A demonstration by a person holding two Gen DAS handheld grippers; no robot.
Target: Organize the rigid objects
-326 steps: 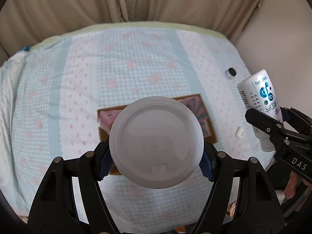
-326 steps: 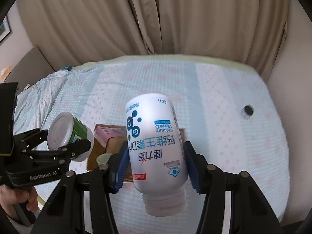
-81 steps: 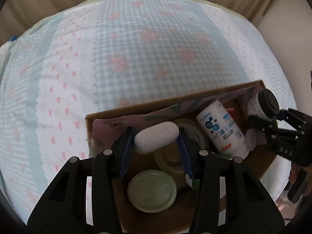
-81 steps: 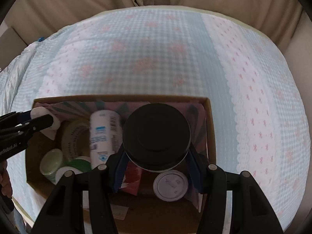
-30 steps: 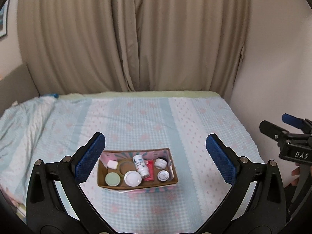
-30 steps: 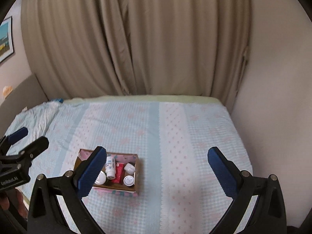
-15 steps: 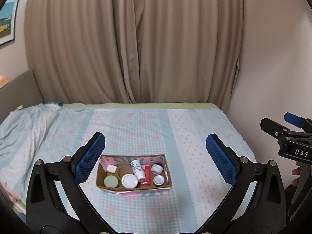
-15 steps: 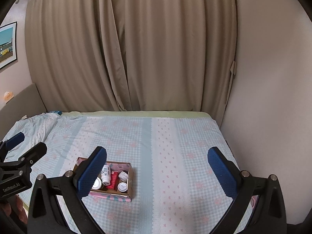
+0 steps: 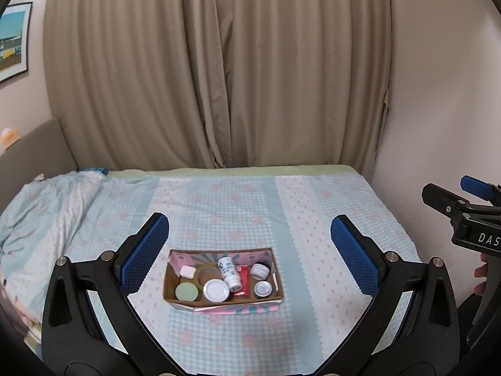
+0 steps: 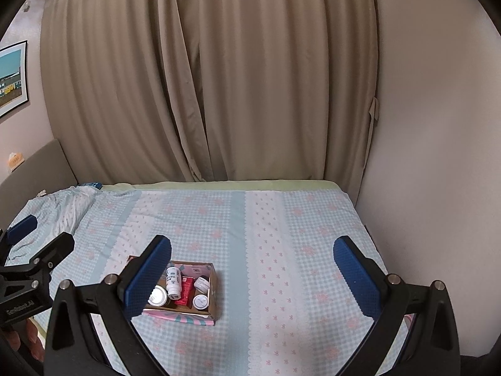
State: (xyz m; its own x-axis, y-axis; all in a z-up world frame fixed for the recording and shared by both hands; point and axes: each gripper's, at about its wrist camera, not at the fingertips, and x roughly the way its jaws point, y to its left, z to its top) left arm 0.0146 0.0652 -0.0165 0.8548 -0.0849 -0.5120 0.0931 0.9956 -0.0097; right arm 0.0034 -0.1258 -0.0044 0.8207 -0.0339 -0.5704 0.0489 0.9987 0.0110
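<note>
A brown cardboard box [image 9: 275, 279] sits on the bed and holds several items: a white vitamin bottle [image 9: 229, 274], a white-lidded jar [image 9: 216, 290], a green-lidded jar [image 9: 186, 291], a tape roll [image 9: 206, 274], a small white case [image 9: 187, 271], a red packet [image 9: 243, 282] and two small jars [image 9: 261, 289]. My left gripper [image 9: 250, 252] is open and empty, held high and well back from the box. My right gripper [image 10: 252, 271] is open and empty, also far from the box [image 10: 213, 285]. The right gripper also shows at the right edge of the left wrist view [image 9: 463, 206].
The bed has a light blue checked sheet [image 9: 244, 200] with pink flowers. Beige curtains [image 9: 219, 72] hang behind it. A wall [image 10: 432, 156] runs along the bed's right side. A rumpled quilt [image 9: 43, 206] lies at the left, a framed picture [image 9: 12, 40] above.
Both grippers released their items into the box, opened, and pulled far up and back. In the last second the view rose slightly further; the box looks smaller.
</note>
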